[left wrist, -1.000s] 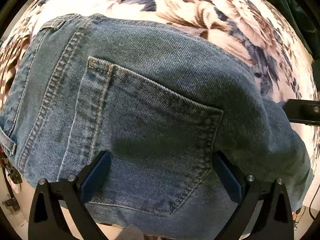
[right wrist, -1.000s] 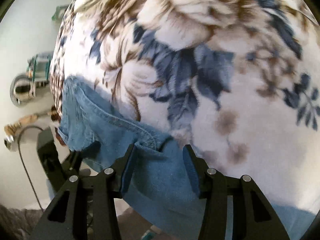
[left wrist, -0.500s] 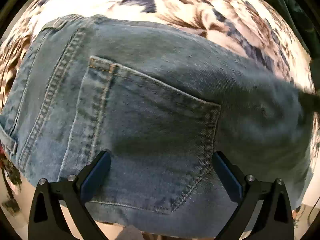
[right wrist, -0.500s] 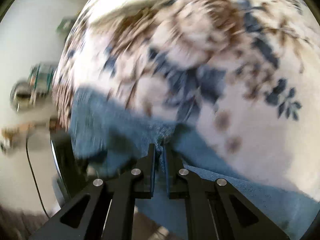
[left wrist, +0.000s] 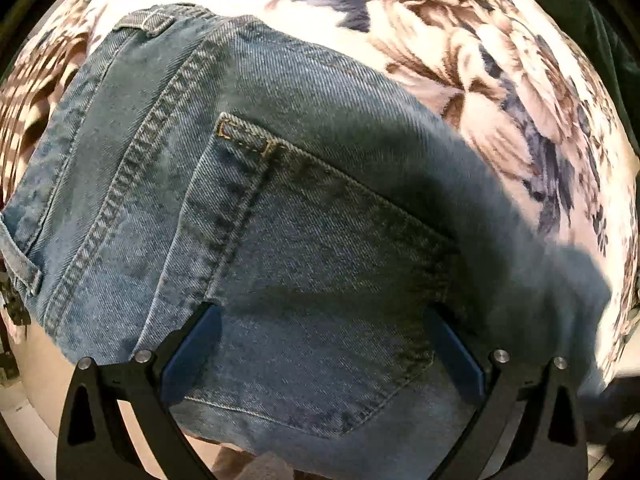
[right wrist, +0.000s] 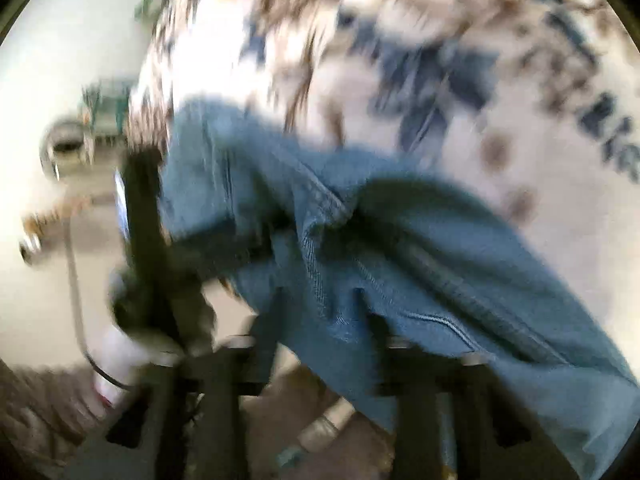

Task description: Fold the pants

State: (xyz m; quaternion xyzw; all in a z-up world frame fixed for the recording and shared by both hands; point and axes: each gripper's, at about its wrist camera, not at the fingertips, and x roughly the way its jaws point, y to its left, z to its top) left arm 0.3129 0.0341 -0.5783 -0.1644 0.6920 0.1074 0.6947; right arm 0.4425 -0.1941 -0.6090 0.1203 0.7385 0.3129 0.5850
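Right hand-held gripper (right wrist: 320, 312) opening, over jeans (right wrist: 420, 248)

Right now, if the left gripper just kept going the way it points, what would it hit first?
Most likely the jeans: the left gripper points down at the back pocket, its jaws wide apart over it.

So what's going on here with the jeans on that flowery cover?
A person is folding a pair of blue jeans on a floral bedspread, with a handheld gripper in each hand. The left gripper points down over the back pocket, fingers wide apart and gripping nothing. The right gripper is at a bunched edge of the denim; its jaws are opening with cloth between them. That view is blurred, so any contact is unclear.
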